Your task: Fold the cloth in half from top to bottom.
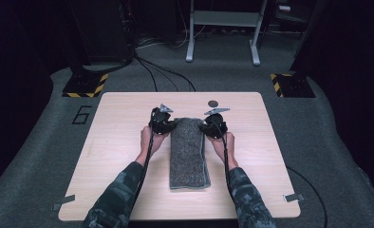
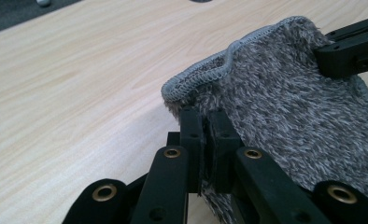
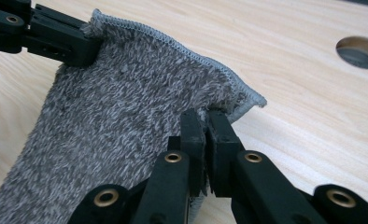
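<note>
One pale wooden bench (image 1: 118, 156) carries a grey folded towel (image 1: 190, 156), lying lengthwise at its middle. Left gripper (image 2: 204, 140) is clamped on the towel's far left corner, right gripper (image 3: 205, 135) on the far right corner. Each bite looks shallow, right at the stitched hem (image 3: 191, 53), so uneven pulling could slip a corner free.
</note>
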Motion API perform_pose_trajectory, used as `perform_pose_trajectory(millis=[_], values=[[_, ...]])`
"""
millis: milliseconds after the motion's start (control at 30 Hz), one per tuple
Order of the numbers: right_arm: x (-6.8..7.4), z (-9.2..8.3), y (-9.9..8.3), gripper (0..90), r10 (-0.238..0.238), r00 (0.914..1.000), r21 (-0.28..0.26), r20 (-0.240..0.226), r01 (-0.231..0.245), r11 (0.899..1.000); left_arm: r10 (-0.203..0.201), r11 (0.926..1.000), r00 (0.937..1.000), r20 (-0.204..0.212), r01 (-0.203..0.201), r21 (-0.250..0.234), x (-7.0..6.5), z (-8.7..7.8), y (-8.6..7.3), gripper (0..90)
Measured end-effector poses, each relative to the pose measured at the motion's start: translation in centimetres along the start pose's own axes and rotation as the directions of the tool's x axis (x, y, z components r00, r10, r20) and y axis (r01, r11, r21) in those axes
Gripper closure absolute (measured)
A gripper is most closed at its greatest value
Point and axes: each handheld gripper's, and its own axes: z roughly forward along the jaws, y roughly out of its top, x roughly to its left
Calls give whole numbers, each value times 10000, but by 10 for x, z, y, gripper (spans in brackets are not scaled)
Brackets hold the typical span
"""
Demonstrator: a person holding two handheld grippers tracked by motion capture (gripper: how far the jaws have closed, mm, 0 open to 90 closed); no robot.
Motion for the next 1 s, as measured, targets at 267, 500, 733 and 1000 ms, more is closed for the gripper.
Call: perform_pose_trajectory(millis=[267, 500, 733, 1000], values=[[3, -15, 2, 871, -101, 9999, -394, 118, 106, 9992, 185, 9990, 9998, 27, -184, -399, -6, -12, 5, 864], [7, -27, 3, 871, -346, 9992, -704, 200, 360, 9969, 255, 9977, 9996, 80, -250, -633, -10, -19, 7, 863], [8, -36, 3, 871, -489, 9984, -942, 266, 513, 9942, 329, 9953, 9994, 89, -320, -911, -14, -24, 8, 863], [11, -43, -3, 870, -517, 9982, -1228, 300, 550, 9909, 500, 9901, 9987, 123, -480, -1319, -19, -30, 5, 862]])
